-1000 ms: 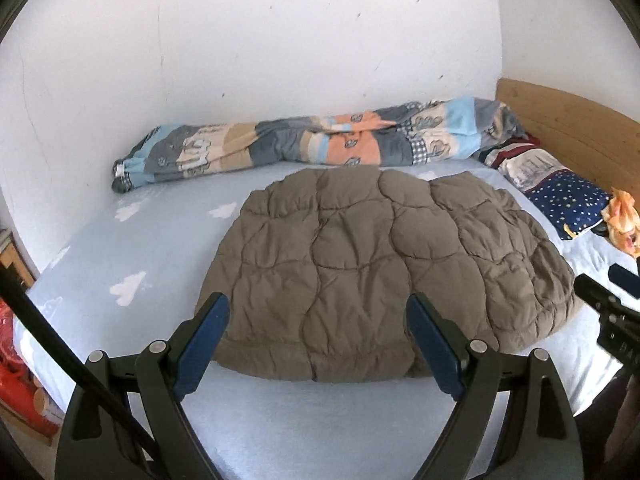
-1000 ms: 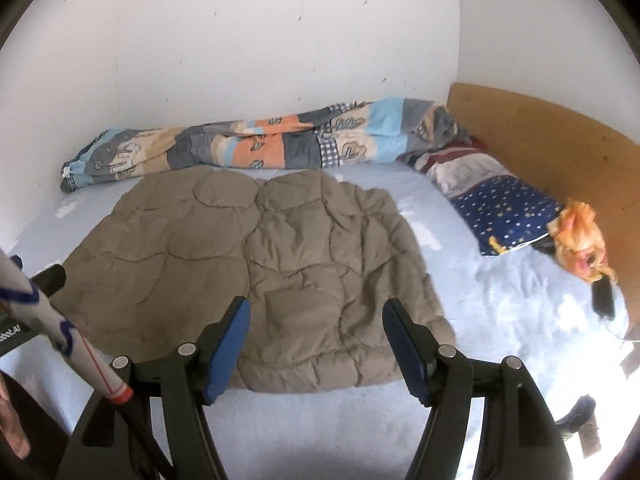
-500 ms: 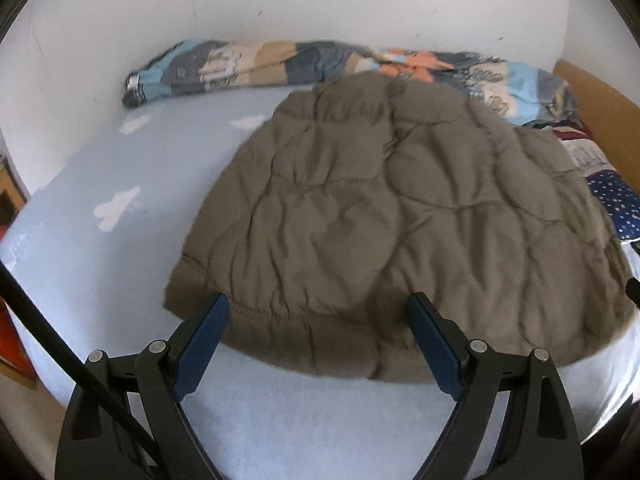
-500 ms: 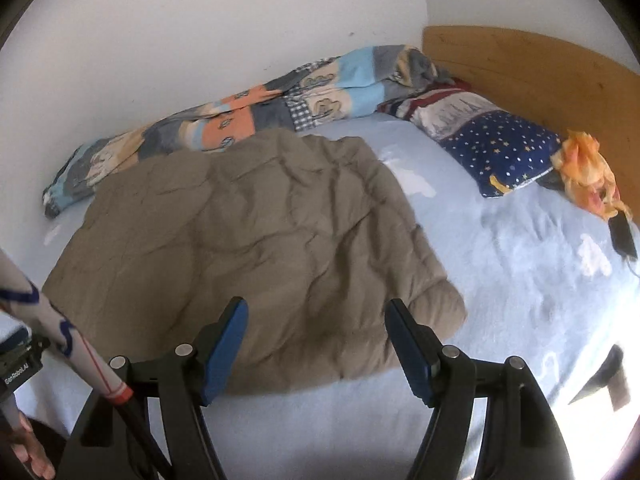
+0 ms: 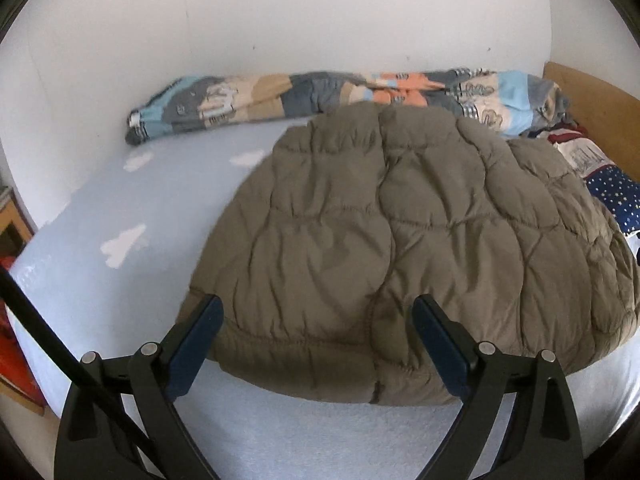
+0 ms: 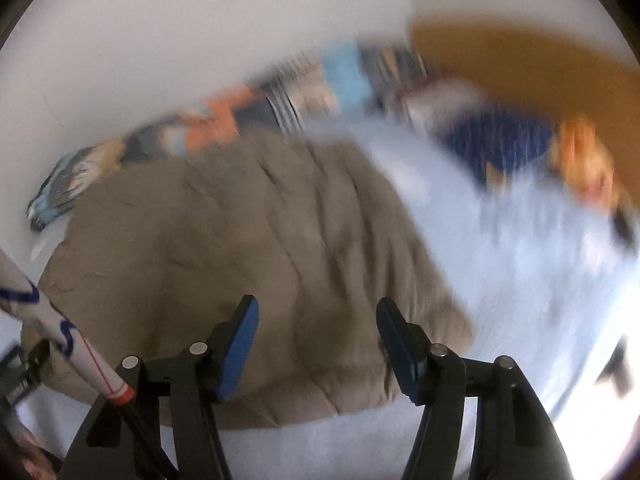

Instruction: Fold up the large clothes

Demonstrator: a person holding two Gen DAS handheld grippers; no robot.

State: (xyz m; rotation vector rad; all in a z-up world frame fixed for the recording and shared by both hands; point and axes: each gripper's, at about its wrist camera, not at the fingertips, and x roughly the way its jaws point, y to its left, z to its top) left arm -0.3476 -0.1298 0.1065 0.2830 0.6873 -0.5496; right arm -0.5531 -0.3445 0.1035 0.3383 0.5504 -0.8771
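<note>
Claws come first in both wrist views, each pointing forward and downward over the near hem of a quilted brown jacket (image 5: pixel 400 240) that lies spread flat on a bed (image 5: pixel 132 184) with a pale blue cloud-print sheet.

In the left wrist view the left claw (image 5: pixel 318 316) tilts down toward the jacket's near left corner. Its jaws stand wide and are opening further; the hem bulges in the space between them, but the blue pads (image 5: pixel 196 340) sit apart from the fabric on either side, so nothing is gripped.

In the right wrist view, which is smeared with blur, the right claw (image 6: pixel 318 320) angles down over the jacket's near right part (image 6: pixel 248 240). Its jaws stand at a medium width and are closing, with the brown fabric showing between the fingers (image 6: pixel 238 344); whether the pads already touch the cloth cannot be told through the blur, and no pinch of fabric shows.

Behind the jacket a rolled patchwork duvet (image 5: pixel 280 96) runs along the white wall (image 5: pixel 320 20). At the right a dark blue starred pillow (image 5: pixel 616 196) lies against a wooden headboard (image 5: pixel 600 108), just beside the jacket's far right edge. An orange object (image 6: pixel 584 160), too blurred to identify, lies near the headboard in the right view, and a white striped rod (image 6: pixel 68 340) crosses that view's lower left.
</note>
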